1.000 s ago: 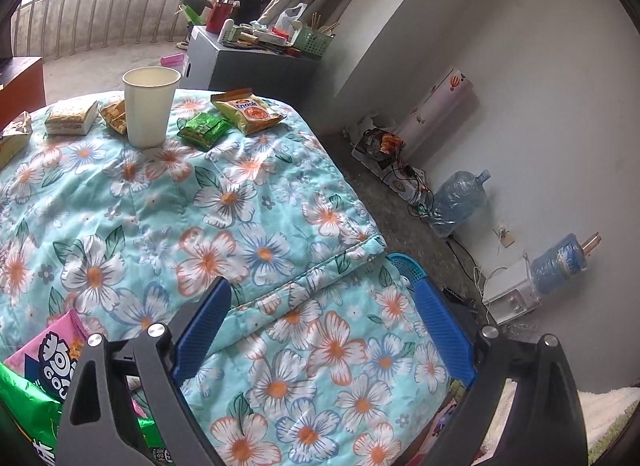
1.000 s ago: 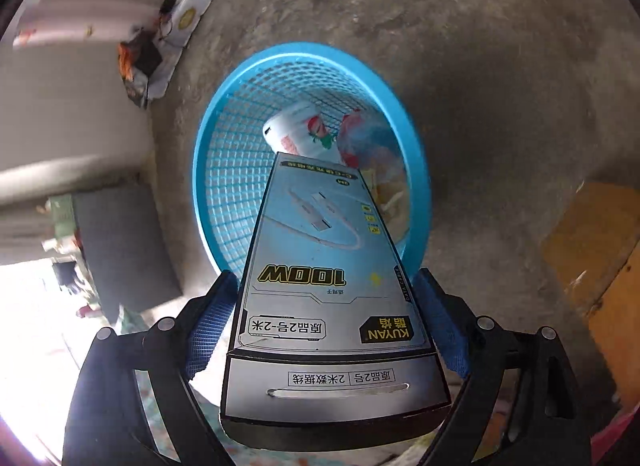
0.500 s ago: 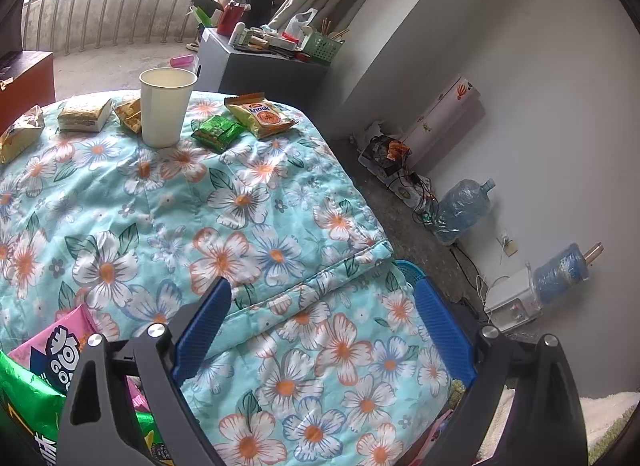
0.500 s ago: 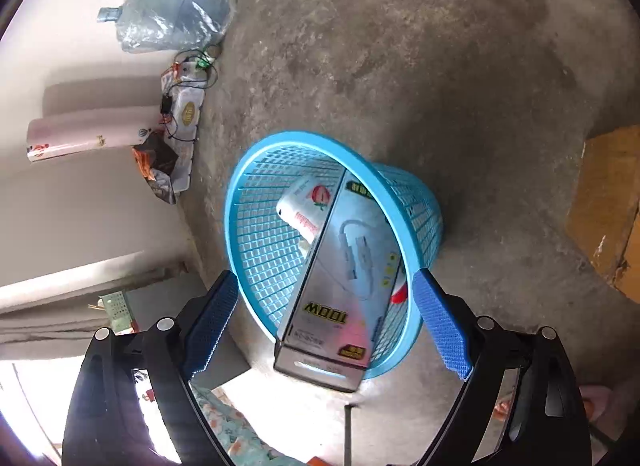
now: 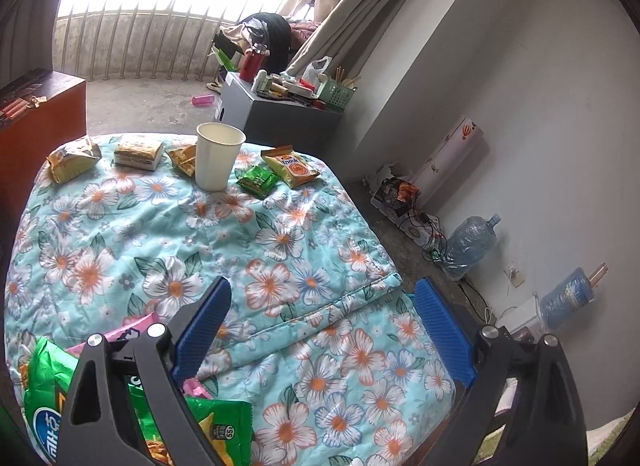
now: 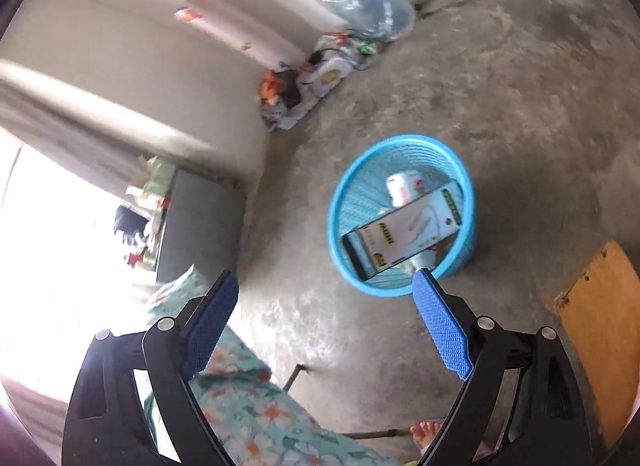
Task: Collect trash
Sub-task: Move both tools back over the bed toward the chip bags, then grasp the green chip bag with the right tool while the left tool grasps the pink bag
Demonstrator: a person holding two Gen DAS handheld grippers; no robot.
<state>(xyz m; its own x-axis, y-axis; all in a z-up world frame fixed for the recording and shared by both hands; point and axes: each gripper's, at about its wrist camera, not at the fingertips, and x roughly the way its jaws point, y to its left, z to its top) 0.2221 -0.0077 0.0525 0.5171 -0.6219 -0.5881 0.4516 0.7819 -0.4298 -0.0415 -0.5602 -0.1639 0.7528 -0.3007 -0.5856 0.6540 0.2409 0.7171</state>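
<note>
**Box in the basket, wrappers left on the quilt**

My right gripper [image 6: 324, 294] stands with its blue fingers spread wide and nothing between them, above the concrete floor [image 6: 500, 77]. Past its right finger sits the blue mesh basket [image 6: 340, 201], and the long grey cable box [image 6: 404, 234] lies slanted inside it, one end propped up near the rim, beside a white cup-like container [image 6: 404, 185].

My left gripper [image 5: 320, 306] is equally wide and empty, poised over the flowered quilt [image 5: 168, 234]. Just under its left finger lie a green snack bag [image 5: 224, 426] and a pink packet [image 5: 136, 324]. At the far edge of the quilt stands a white paper cup [image 5: 216, 157], upright, with a green wrapper [image 5: 258, 181] and a yellow packet [image 5: 290, 165] just to its right, and a sandwich-like pack [image 5: 138, 153] plus two more yellow wrappers to its left.
</note>
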